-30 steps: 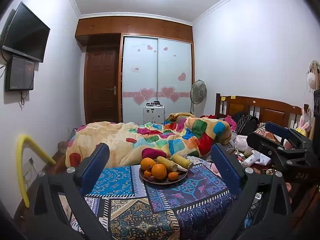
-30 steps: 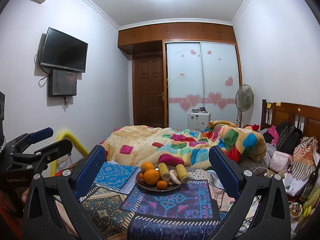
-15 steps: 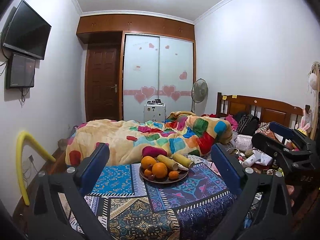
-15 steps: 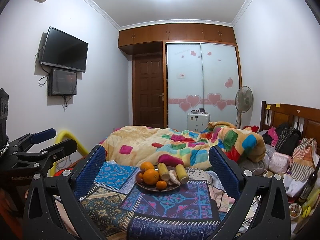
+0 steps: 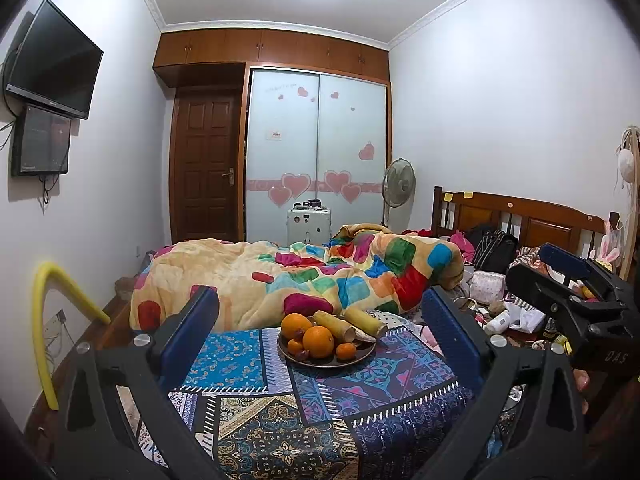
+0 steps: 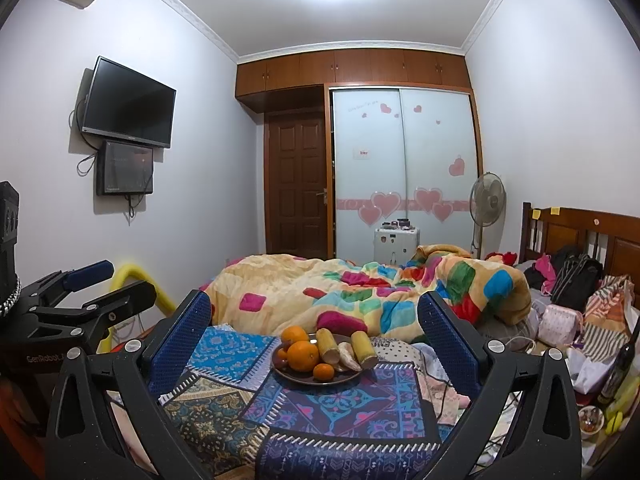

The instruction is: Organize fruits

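Observation:
A dark plate [image 5: 352, 361] [image 6: 348, 378] sits on a patterned cloth [image 5: 304, 412] [image 6: 320, 412]. It holds two large oranges [image 5: 318, 341] [image 6: 303, 356], small tangerines [image 5: 345, 351] [image 6: 323, 371], yellow sugarcane pieces [image 5: 365, 319] [image 6: 364, 346] and dark round fruits [image 5: 303, 355]. My left gripper [image 5: 320, 332] is open and empty, held back from the plate. My right gripper [image 6: 314, 336] is open and empty, also short of the plate. Each gripper shows at the edge of the other's view: the right one in the left wrist view [image 5: 576, 292], the left one in the right wrist view [image 6: 80, 300].
A bed with a colourful quilt [image 5: 304, 276] lies behind the cloth. Bags and clutter [image 6: 576, 312] fill the right side by the wooden headboard [image 5: 516, 220]. A yellow curved tube [image 5: 44, 320] stands at the left wall. A fan [image 6: 486, 200] and wardrobe [image 6: 404, 176] are at the back.
Both views have shifted only slightly; the plate sits a touch lower and nearer in the frames. Both grippers stay open.

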`<control>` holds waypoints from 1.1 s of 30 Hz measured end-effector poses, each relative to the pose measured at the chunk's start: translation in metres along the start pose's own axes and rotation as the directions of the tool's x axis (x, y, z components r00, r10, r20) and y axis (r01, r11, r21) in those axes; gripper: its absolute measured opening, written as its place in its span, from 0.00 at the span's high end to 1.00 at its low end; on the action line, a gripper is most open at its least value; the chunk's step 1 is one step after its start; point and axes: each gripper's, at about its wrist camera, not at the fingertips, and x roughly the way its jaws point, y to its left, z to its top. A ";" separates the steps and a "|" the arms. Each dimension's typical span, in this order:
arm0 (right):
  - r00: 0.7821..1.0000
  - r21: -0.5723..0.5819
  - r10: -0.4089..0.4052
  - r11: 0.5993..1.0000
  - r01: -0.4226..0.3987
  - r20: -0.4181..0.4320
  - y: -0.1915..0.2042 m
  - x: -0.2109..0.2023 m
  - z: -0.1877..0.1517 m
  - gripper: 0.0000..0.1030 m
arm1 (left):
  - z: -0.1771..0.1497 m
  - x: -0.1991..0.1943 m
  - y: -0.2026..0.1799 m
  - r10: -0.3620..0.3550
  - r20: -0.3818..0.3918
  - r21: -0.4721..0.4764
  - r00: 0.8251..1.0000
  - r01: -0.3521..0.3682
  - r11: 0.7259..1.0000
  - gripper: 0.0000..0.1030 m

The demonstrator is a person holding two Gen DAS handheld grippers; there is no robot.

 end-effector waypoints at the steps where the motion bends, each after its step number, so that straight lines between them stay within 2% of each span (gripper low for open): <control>1: 1.000 0.000 0.000 1.000 0.000 0.001 0.000 0.000 0.001 0.00 | 0.000 0.000 0.000 -0.002 0.000 0.000 1.000 0.002 1.000 0.00; 33: 1.000 0.003 -0.017 1.000 0.017 0.010 -0.004 -0.003 0.004 0.00 | 0.005 -0.003 -0.001 -0.023 -0.015 -0.011 1.000 0.023 1.000 0.00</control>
